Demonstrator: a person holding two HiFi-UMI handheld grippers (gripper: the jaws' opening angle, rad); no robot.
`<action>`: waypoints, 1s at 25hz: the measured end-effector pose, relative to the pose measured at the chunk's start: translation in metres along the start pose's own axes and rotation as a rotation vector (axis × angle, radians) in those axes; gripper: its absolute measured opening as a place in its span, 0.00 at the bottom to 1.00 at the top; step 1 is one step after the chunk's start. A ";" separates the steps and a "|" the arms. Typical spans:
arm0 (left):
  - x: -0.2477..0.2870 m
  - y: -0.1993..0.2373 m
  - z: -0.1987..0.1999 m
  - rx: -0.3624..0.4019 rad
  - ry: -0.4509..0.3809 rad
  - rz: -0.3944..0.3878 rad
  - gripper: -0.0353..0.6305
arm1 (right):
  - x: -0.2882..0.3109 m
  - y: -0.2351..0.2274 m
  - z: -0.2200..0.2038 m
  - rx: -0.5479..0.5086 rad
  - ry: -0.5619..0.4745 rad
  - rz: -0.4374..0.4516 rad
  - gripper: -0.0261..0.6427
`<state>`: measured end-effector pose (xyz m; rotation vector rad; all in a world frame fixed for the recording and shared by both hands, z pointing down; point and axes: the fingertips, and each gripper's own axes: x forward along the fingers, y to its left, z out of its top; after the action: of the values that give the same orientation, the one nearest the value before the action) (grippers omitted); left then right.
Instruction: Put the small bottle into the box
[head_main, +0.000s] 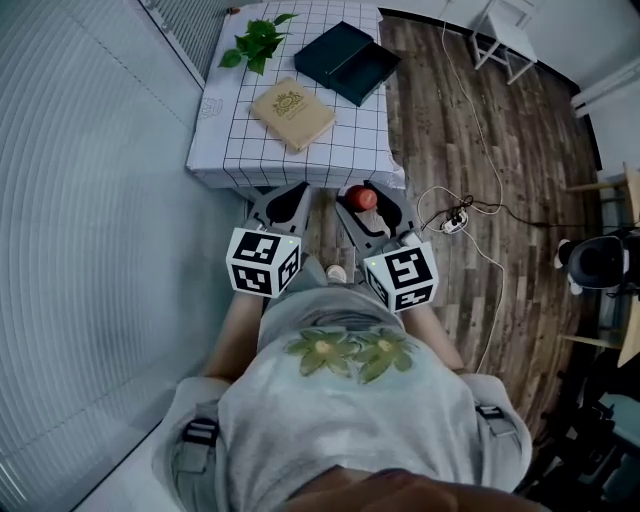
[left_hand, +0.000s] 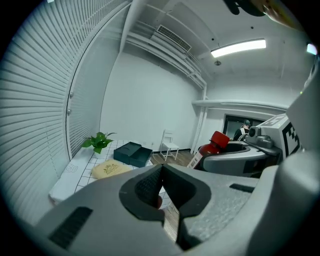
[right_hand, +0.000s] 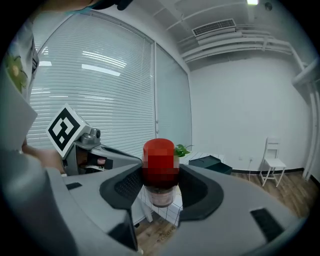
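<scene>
Right gripper view: right gripper (right_hand: 160, 176) clamped on small bottle (right_hand: 160, 194) just under red cap, held upright (probably to go in base first). Left gripper view: left gripper (left_hand: 162, 174) pressed together, empty, idle alongside. Head view: box (head_main: 372, 76) open at far end of table (head_main: 350, 150), well apart from bottle. Next, probably: carry forward.

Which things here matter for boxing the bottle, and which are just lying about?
In the job: small bottle, gripped in the right tool; dark box on the table.
Lying about: plant, tan book, white chair, floor cable; left tool, shut and empty.
</scene>
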<state>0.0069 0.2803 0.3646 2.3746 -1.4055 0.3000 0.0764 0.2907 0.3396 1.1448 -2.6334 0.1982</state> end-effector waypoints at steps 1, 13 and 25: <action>0.001 -0.002 -0.003 -0.002 0.005 0.007 0.06 | -0.002 -0.001 -0.003 -0.002 0.003 0.002 0.36; 0.024 -0.011 -0.009 0.017 0.054 0.013 0.06 | -0.004 -0.021 -0.017 0.025 0.014 0.009 0.36; 0.066 0.016 0.001 0.019 0.074 0.012 0.06 | 0.031 -0.060 -0.017 0.057 0.023 -0.015 0.36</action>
<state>0.0242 0.2201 0.3901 2.3460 -1.3891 0.4012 0.1033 0.2317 0.3666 1.1723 -2.6142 0.2829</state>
